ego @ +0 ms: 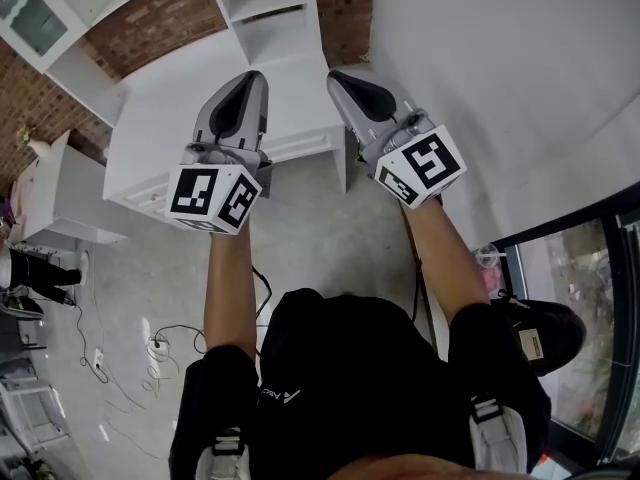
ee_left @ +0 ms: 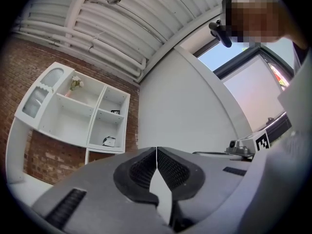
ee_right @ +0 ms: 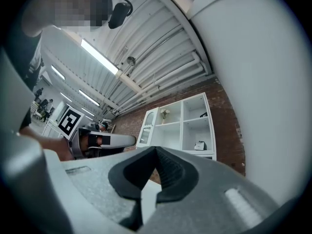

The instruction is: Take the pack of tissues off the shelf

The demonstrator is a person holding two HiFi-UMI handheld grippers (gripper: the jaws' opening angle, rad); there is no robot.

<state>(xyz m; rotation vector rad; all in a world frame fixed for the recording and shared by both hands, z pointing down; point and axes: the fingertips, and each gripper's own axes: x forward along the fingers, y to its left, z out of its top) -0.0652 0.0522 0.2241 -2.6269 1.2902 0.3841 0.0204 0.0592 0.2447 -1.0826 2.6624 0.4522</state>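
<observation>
The pack of tissues (ee_left: 109, 141) is a small white and dark packet in the lower right compartment of the white shelf unit (ee_left: 73, 118) on the brick wall. In the right gripper view the pack of tissues (ee_right: 200, 146) lies in the same compartment of the shelf unit (ee_right: 180, 126). Both grippers are held up in front of me, far short of the shelf. My left gripper (ee_left: 156, 150) is shut with nothing between its pads. Beside it my right gripper (ee_right: 156, 150) is also shut and empty. From the head view the left gripper (ego: 255, 76) and right gripper (ego: 335, 74) point at the white furniture; the pack is hidden there.
A small vase of flowers (ee_left: 74, 84) stands in an upper compartment, and a small dark item (ee_left: 115, 112) in the compartment above the pack. A white desk (ego: 170, 108) lies below the shelf. Cables (ego: 150, 348) trail on the floor at left. A white wall (ego: 500, 68) and a glass door (ego: 590, 298) close the right side.
</observation>
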